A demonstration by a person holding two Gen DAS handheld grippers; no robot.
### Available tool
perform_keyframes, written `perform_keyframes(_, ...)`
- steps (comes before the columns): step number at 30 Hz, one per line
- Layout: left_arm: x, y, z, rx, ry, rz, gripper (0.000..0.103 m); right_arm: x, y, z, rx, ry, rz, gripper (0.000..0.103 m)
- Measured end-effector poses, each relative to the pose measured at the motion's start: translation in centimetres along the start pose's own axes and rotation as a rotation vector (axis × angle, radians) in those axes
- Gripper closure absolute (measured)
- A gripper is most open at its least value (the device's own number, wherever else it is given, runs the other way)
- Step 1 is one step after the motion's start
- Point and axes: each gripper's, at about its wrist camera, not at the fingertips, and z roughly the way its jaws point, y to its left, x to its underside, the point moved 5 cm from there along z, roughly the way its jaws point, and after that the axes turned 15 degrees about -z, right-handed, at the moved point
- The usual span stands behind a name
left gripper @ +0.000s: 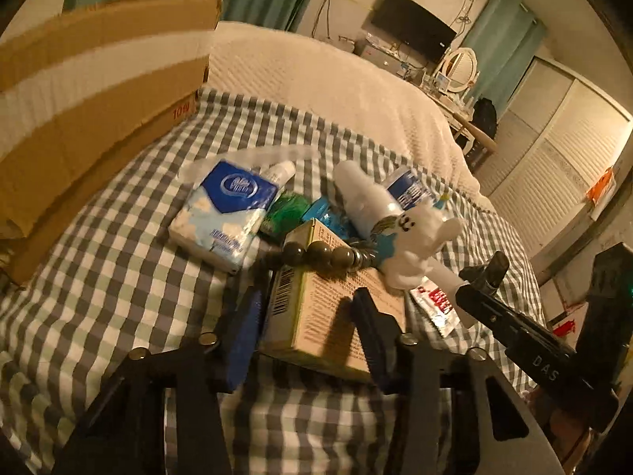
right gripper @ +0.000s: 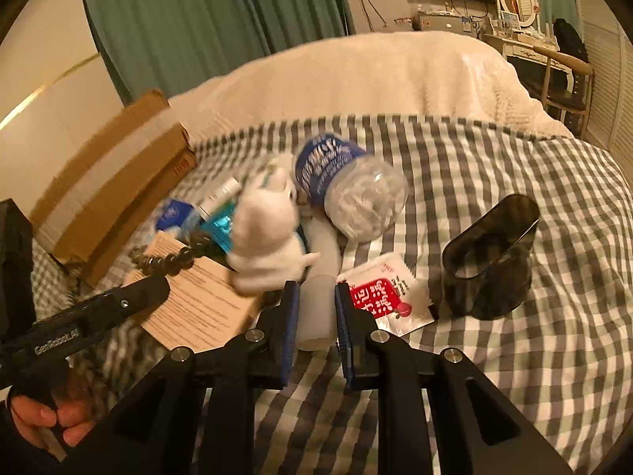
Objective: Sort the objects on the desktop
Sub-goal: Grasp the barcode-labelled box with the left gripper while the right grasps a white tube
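Observation:
A pile of objects lies on a checked cloth. My left gripper (left gripper: 308, 304) is open around a flat green-and-tan carton (left gripper: 316, 316); its jaws stand on either side, not pressing it. A string of dark beads (left gripper: 320, 255) lies across the carton. My right gripper (right gripper: 316, 304) is shut on a white cylindrical tube (right gripper: 316, 308). A white plush toy (right gripper: 269, 237) lies just behind it, with a plastic water bottle (right gripper: 348, 194), a tissue pack (left gripper: 225, 213) and a red-and-white sachet (right gripper: 385, 301) nearby.
An open cardboard box (left gripper: 79, 118) stands at the left. A dark oval container (right gripper: 490, 261) lies tipped on the cloth at the right. Small green (left gripper: 287, 209) and blue (left gripper: 328, 213) packets sit in the pile. A white bedspread (right gripper: 376, 79) lies behind.

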Motion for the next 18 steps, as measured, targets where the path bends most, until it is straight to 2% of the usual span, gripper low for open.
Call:
perform_keyframes(2, 0.3, -1.1, -0.7, 0.014, -0.024, 0.000, 0.060, -0.3, 0.1, -0.8, 0.010, -0.019, -0.010, 0.086)
perform_keyframes(3, 0.4, -2.1, -1.1, 0.050, -0.028, -0.007, 0.059, -0.3, 0.0, -1.2, 0.018, -0.026, -0.013, 0.086)
perform_keyframes(6, 0.9, -4.3, 0.1, 0.119, 0.031, -0.004, 0.059, -0.3, -0.6, -2.0, 0.013, -0.043, 0.010, 0.087)
perform_keyframes(9, 2.1, -6.1, 2.5, 0.060, 0.017, 0.063, 0.060, -0.2, -1.4, -2.1, 0.009, -0.044, 0.043, 0.088)
perform_keyframes(10, 2.2, -6.4, 2.9, 0.056, 0.004, 0.063, 0.065, 0.0, -1.6, -2.0, 0.009, -0.042, 0.046, 0.088)
perform_keyframes(11, 2.3, -6.4, 3.1, 0.045, -0.009, 0.058, 0.074, 0.2, -1.8, -1.9, 0.012, -0.038, 0.054, 0.088)
perform_keyframes(18, 1.6, -6.5, 0.9, 0.001, -0.042, 0.113, 0.074, -0.2, -2.5, -2.2, -0.008, -0.068, 0.079, 0.090)
